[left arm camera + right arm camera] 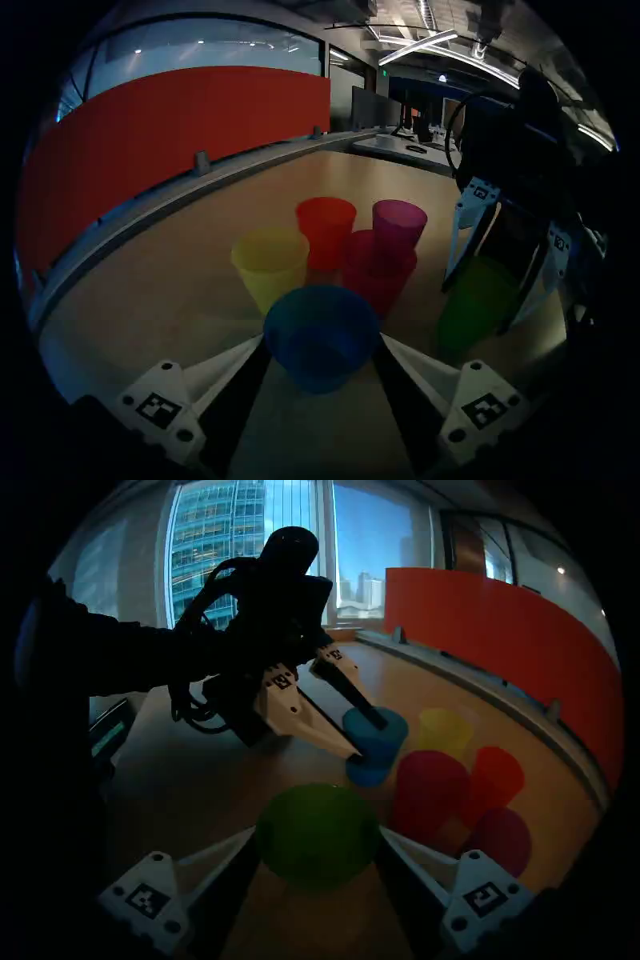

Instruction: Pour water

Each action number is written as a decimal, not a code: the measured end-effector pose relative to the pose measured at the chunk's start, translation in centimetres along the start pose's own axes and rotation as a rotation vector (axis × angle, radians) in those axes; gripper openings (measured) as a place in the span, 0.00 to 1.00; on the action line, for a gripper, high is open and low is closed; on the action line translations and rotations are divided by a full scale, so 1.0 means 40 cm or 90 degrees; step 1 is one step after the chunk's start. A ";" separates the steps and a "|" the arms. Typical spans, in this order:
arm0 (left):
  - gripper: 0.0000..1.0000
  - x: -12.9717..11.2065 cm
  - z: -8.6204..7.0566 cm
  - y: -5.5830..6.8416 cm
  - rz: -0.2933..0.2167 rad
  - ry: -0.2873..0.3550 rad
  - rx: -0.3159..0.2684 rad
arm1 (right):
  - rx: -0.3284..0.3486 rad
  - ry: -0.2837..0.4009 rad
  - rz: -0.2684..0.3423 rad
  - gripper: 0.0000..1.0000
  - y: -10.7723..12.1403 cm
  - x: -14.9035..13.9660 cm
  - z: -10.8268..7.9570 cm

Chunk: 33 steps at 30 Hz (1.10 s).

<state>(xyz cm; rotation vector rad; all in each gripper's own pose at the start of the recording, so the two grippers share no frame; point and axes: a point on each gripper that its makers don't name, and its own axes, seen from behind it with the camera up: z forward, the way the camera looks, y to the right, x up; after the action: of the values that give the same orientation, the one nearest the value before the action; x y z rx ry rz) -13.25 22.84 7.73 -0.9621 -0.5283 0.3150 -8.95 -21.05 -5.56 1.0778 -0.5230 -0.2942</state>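
Early stage, by judgement: no stream, no cup tipped over another, whole pour left to do. Clamps blue translucent plastic cup [322, 320] in left hand-held gripper [322, 346], both fingers on its walls; on or just off wooden worktop [160, 296], cannot tell which. Clamps green translucent plastic cup [316, 828] likewise in right hand-held gripper [318, 840], near the blue one. No water visible in blue cup's mouth; cannot tell for green. Clustered behind on worktop, seemingly empty: yellow plastic cup [270, 264], red plastic cup [326, 228], magenta plastic cup [398, 224], crimson plastic cup [376, 276].
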 end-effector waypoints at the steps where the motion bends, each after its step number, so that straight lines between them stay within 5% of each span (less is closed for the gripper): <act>1: 0.85 0.004 -0.003 0.002 0.000 0.003 -0.001 | -0.001 0.000 0.000 0.92 0.000 0.001 -0.002; 33: 0.85 0.200 -0.229 0.012 -0.030 0.146 0.074 | -0.055 0.090 0.022 0.92 -0.007 0.134 -0.073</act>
<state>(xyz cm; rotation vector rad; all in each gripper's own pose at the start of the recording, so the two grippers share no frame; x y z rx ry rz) -1.52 20.59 5.38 -0.8581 -0.3189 0.1886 -2.85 -21.49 -5.50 0.9968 -0.3984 -0.2057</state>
